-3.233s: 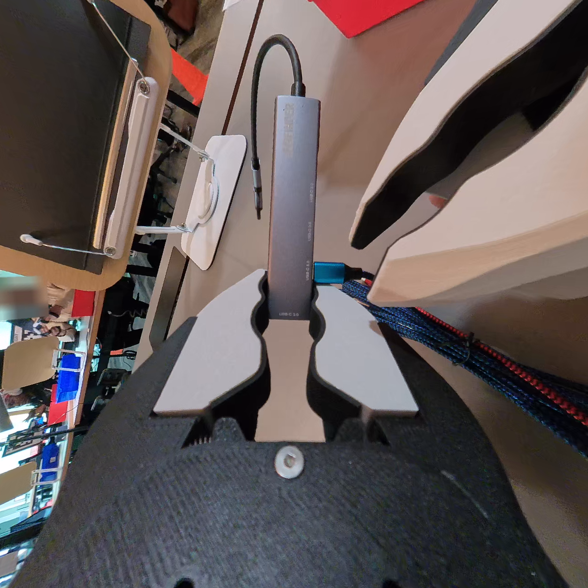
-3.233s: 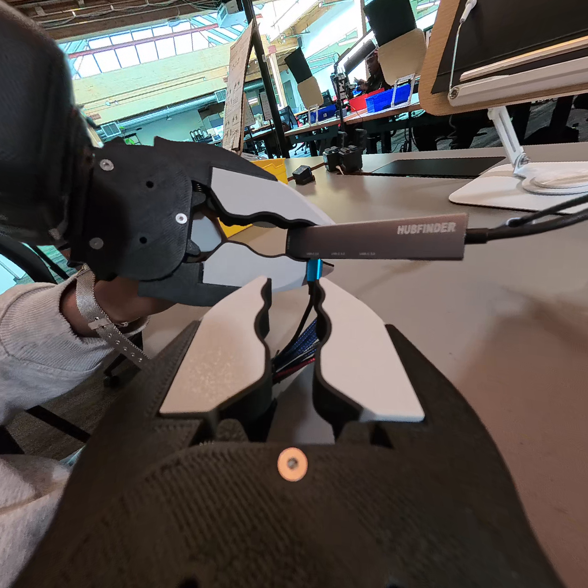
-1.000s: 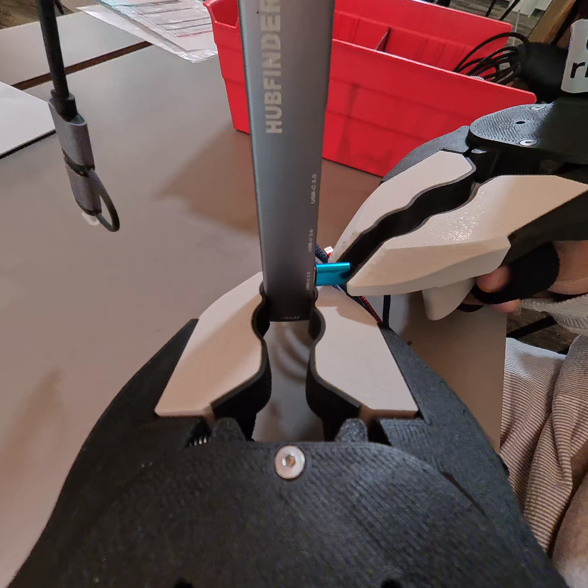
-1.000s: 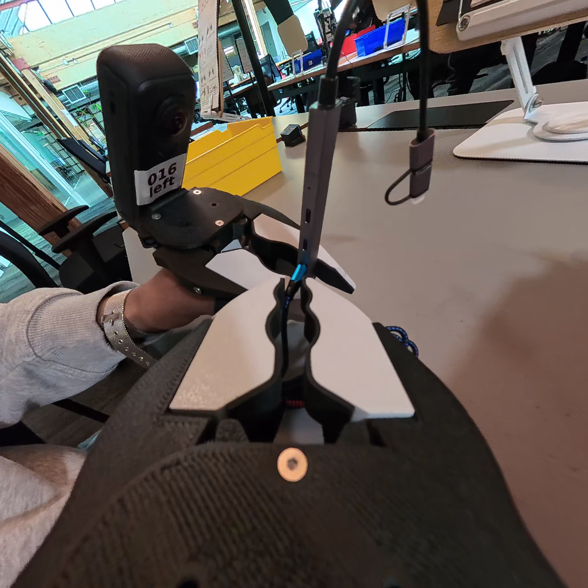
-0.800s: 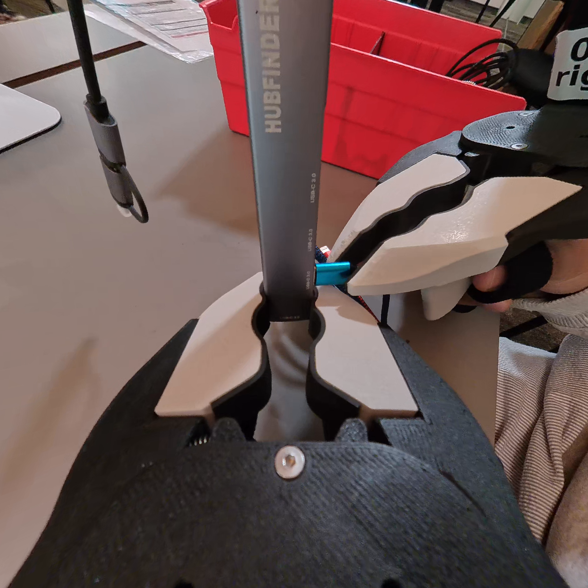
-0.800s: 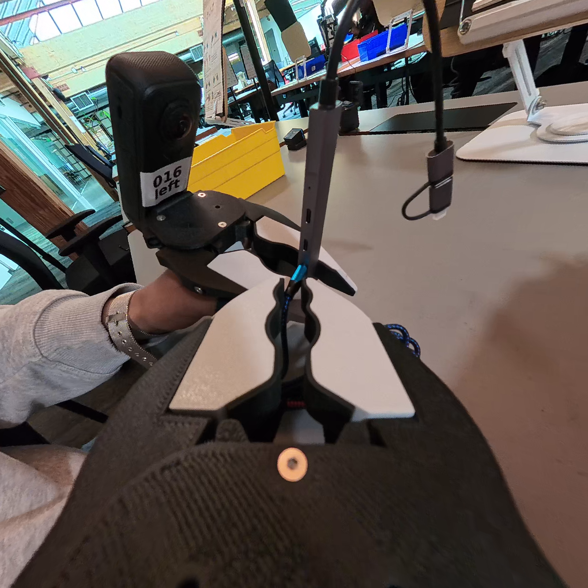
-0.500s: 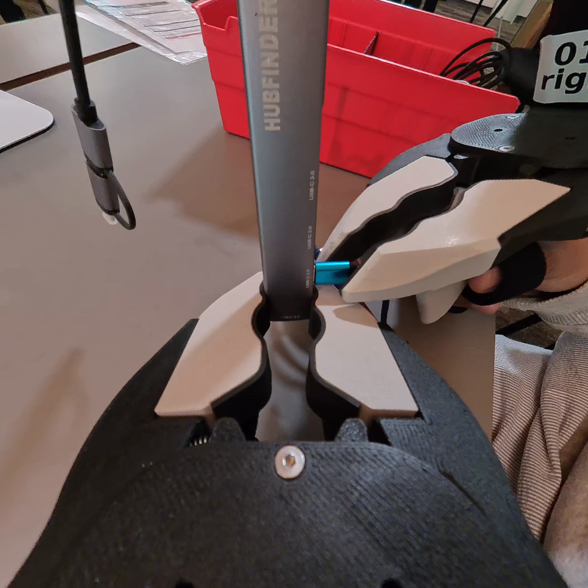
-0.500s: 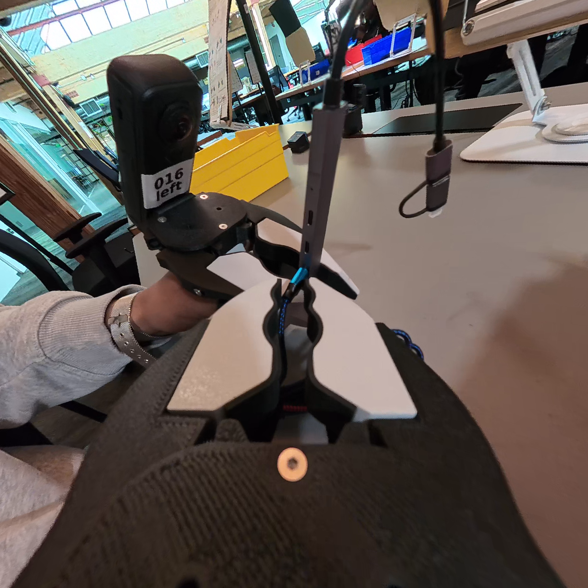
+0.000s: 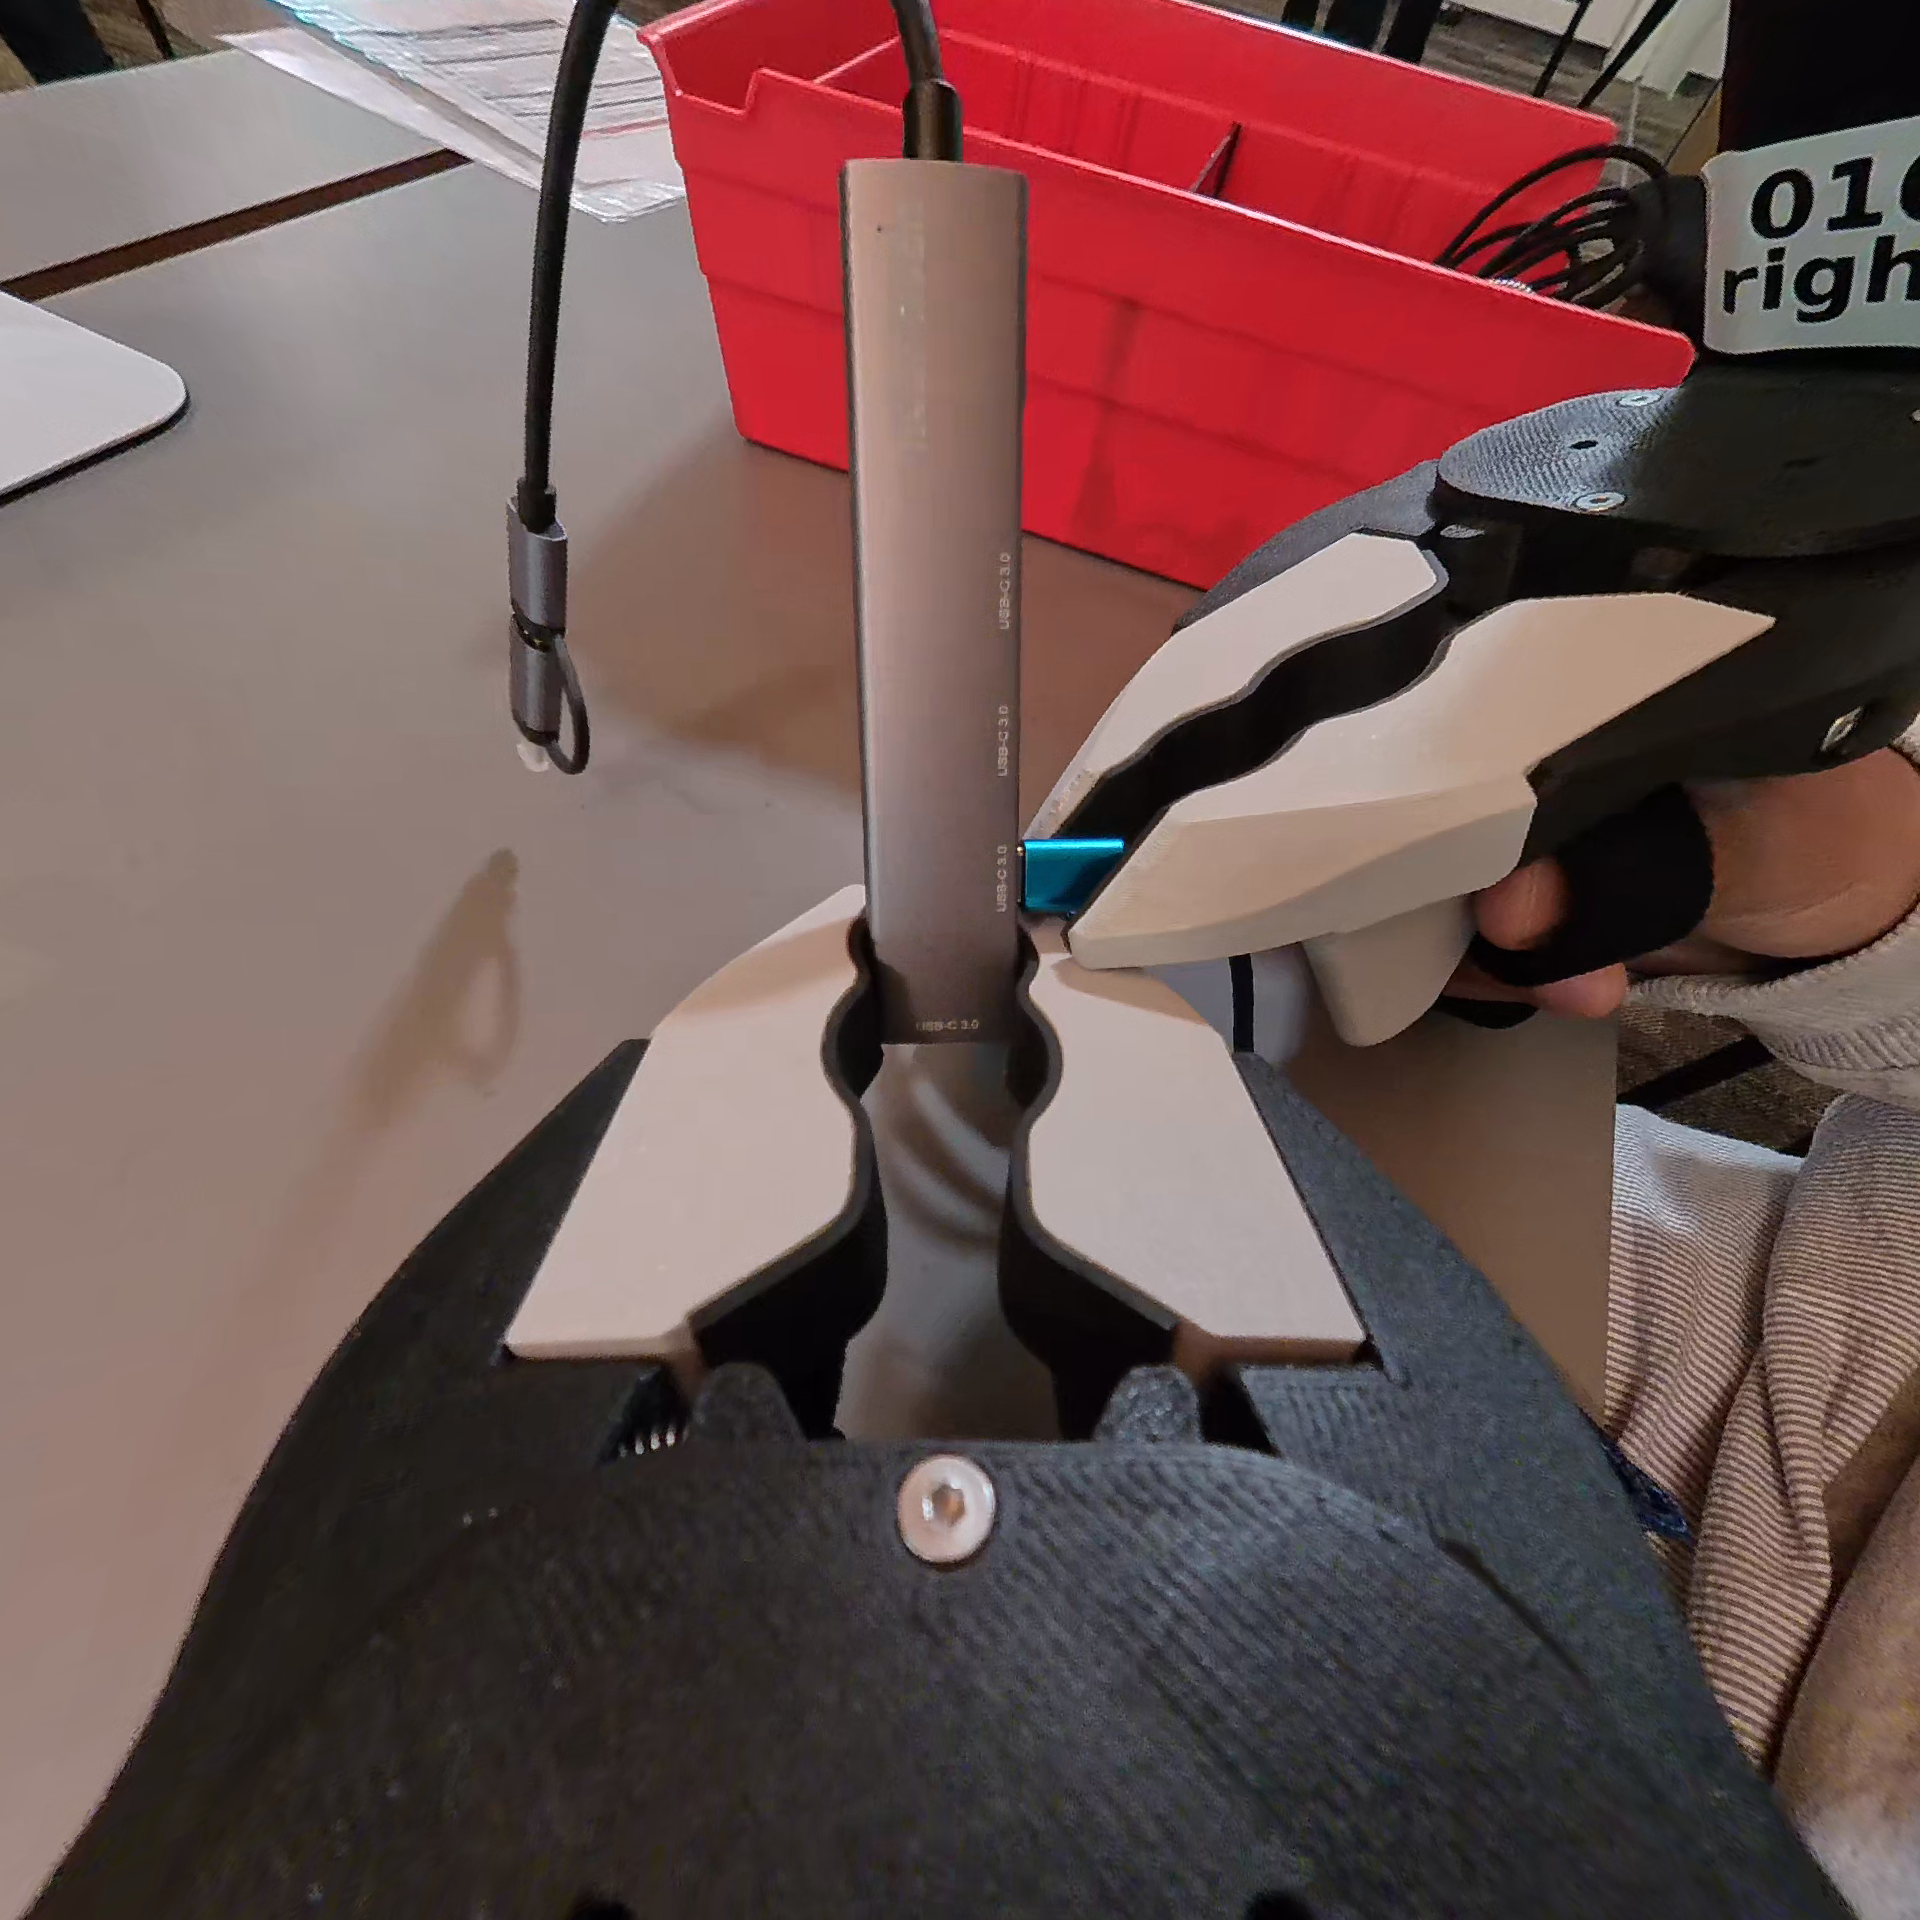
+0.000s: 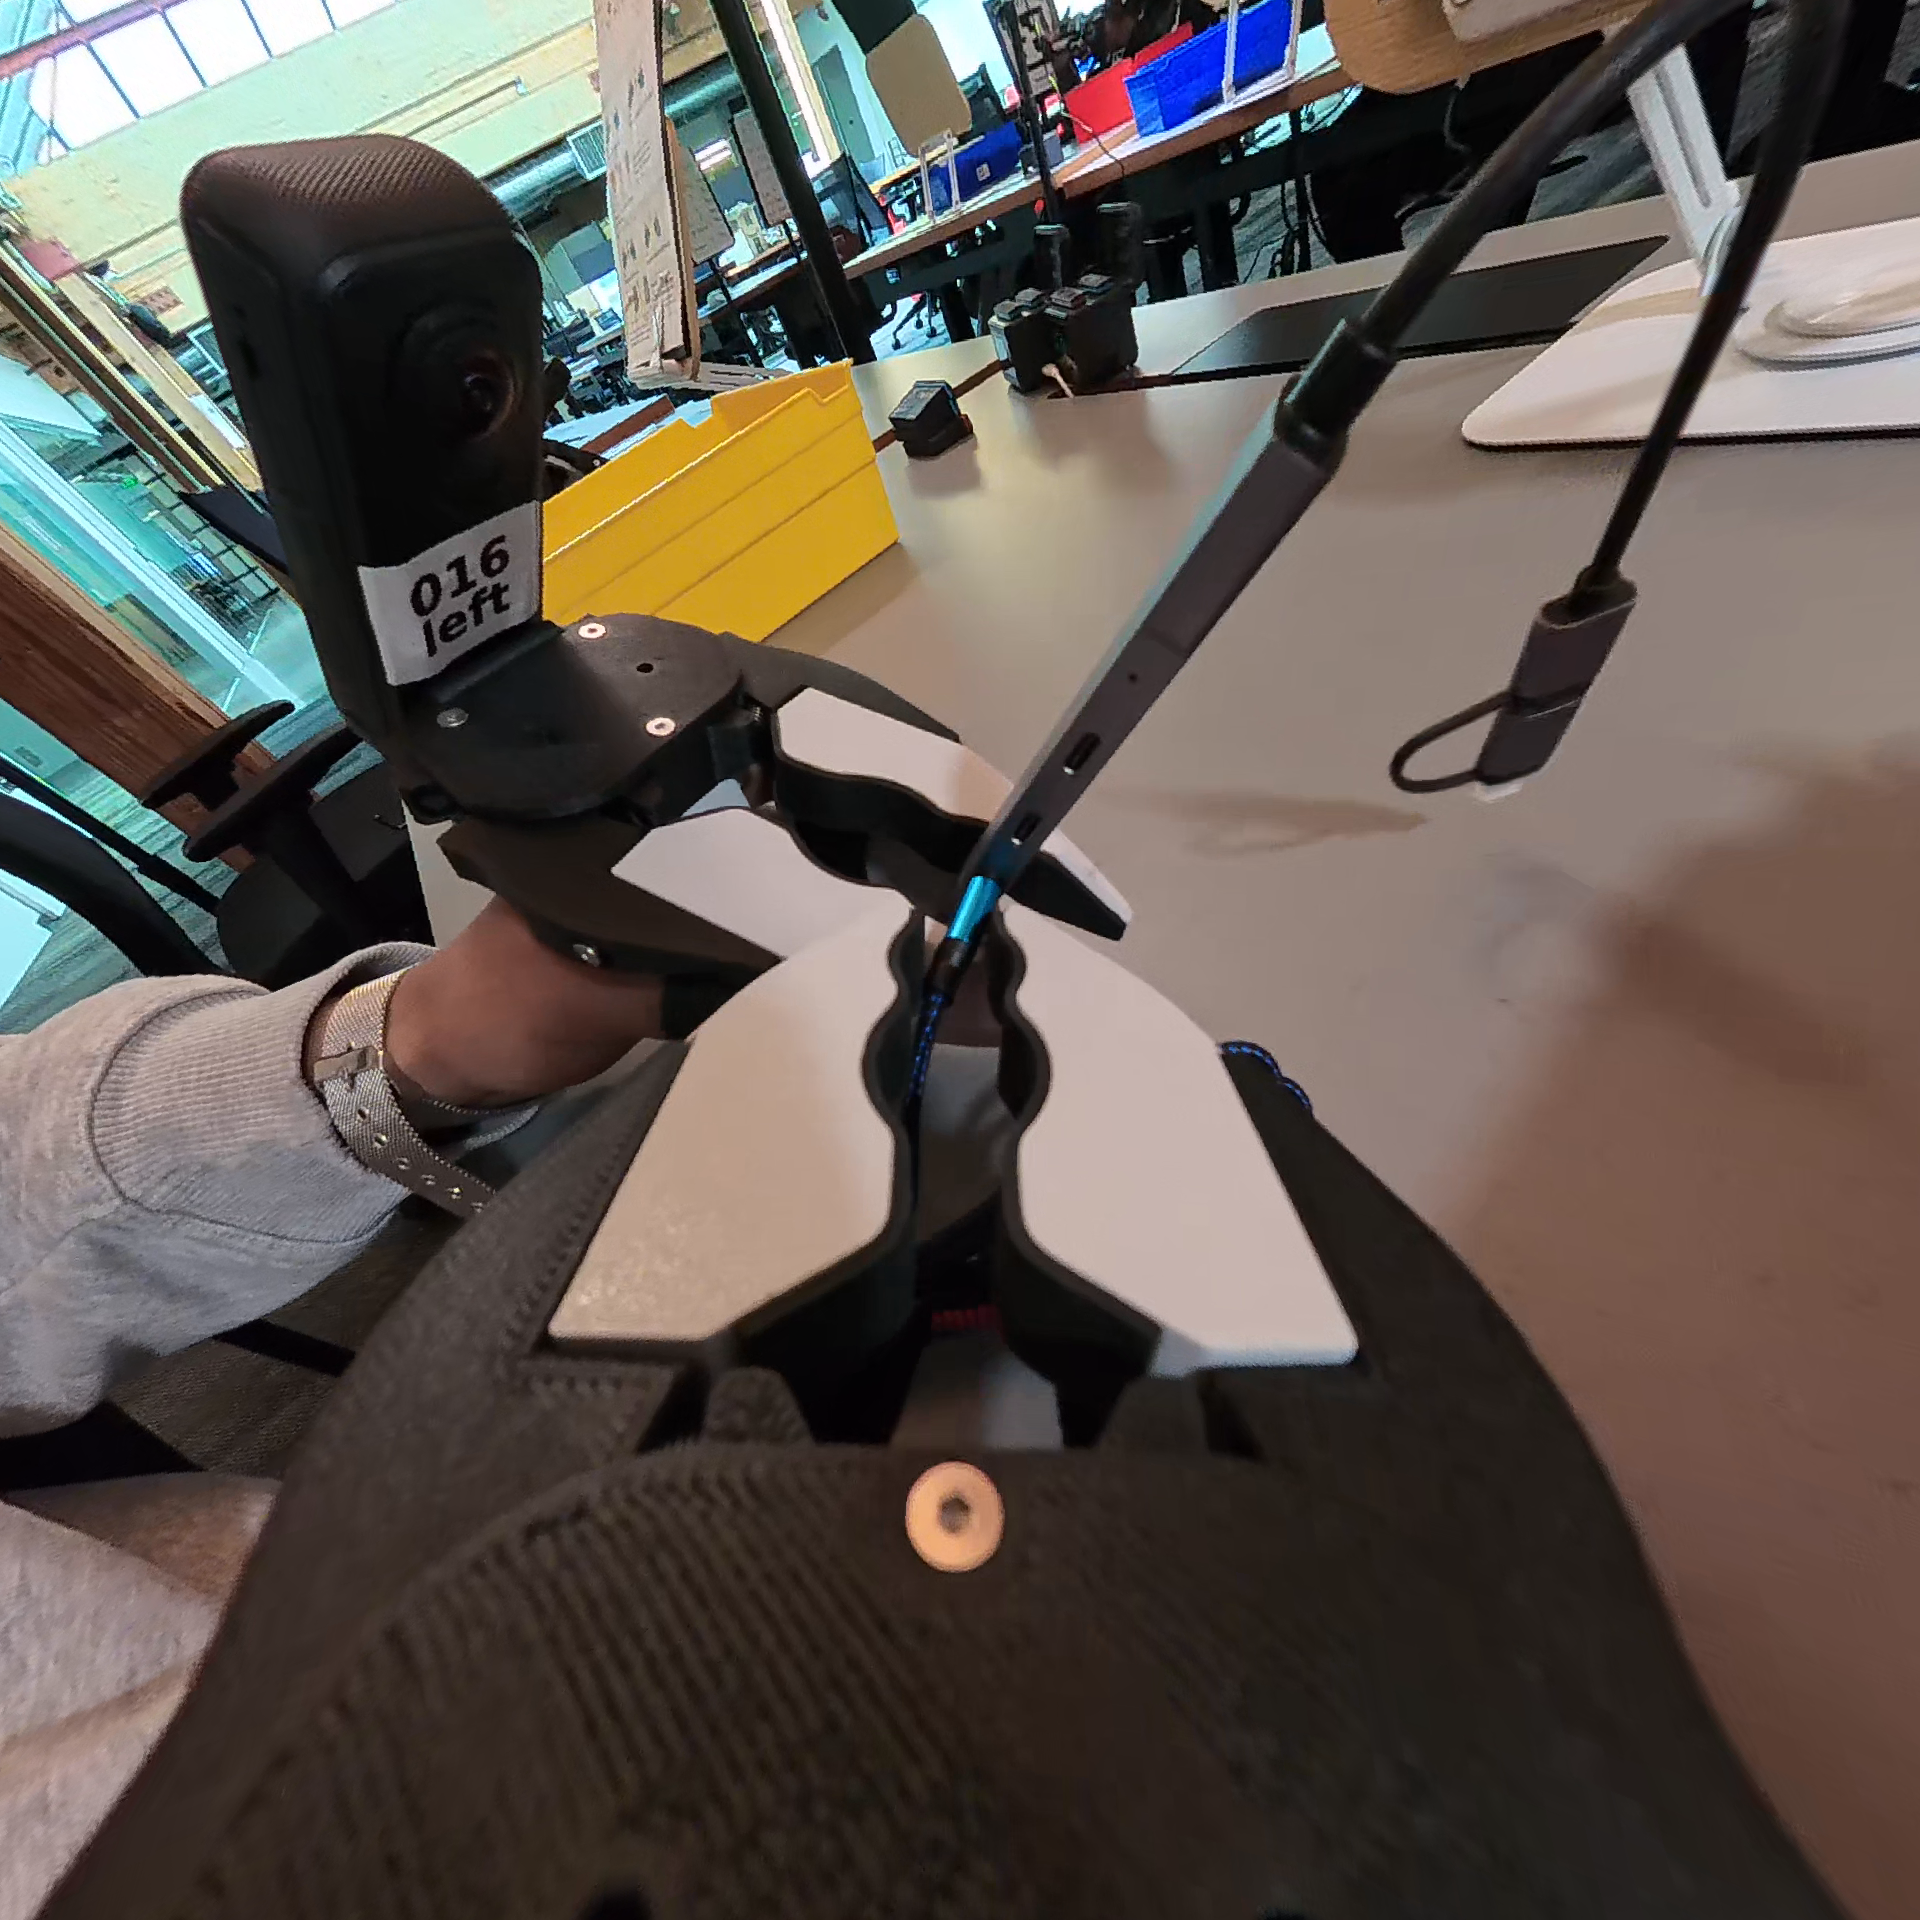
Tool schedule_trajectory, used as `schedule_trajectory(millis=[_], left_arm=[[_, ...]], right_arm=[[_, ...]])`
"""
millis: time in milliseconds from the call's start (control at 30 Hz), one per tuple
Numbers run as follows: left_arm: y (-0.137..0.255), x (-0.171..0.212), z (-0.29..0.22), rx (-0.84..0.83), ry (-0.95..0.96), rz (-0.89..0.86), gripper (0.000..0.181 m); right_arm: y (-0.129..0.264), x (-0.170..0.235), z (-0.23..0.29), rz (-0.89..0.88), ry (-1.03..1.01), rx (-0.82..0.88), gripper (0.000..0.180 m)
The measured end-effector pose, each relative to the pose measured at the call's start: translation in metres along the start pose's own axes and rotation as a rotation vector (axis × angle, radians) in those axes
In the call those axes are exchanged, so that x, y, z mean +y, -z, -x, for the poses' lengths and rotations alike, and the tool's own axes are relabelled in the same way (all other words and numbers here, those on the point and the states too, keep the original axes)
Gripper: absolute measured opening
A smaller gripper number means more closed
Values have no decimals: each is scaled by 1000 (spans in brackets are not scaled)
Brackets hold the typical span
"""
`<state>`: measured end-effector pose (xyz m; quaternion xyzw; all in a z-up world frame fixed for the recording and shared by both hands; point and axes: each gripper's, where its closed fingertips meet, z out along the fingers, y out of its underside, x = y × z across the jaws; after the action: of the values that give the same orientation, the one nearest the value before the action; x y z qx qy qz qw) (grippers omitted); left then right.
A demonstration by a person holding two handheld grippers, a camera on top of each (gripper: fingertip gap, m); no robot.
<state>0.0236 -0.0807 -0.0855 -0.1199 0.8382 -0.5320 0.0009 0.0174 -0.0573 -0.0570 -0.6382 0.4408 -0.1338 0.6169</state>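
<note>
Held up over the grey surface [image 9: 260,727], a slim grey hub [image 9: 935,582] stands nearly upright, long axis rising away from the left gripper [image 9: 940,961], whose fingers are clamped on its lower end, its black lead [image 9: 551,260] looping over the top. The right gripper [image 10: 956,951] pinches a blue plug [image 9: 1070,875] at a side port; it appears seated, though the joint is partly hidden. A red bin [image 9: 1195,312] sits behind.
</note>
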Motion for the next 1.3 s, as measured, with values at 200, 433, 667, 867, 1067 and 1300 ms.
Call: schedule_trajectory(millis=[200, 433, 667, 867, 1067, 1300], left_arm=[[0, 0, 0, 1, 2, 0, 21], [1, 0, -1, 14, 20, -8, 21], [2, -1, -1, 18, 26, -11, 22], [3, -2, -1, 24, 35, -26, 23], [3, -3, -2, 19, 19, -30, 21], [2, -1, 4, -44, -19, -6, 22]], right_arm=[[0, 0, 0, -2, -6, 0, 11], [0, -1, 0, -3, 0, 5, 11], [0, -1, 0, -4, 0, 4, 11], [-1, -2, 1, -12, -6, -4, 11], [1, -2, 1, -9, -3, 1, 11], [0, 0, -3, 29, -52, 18, 9]])
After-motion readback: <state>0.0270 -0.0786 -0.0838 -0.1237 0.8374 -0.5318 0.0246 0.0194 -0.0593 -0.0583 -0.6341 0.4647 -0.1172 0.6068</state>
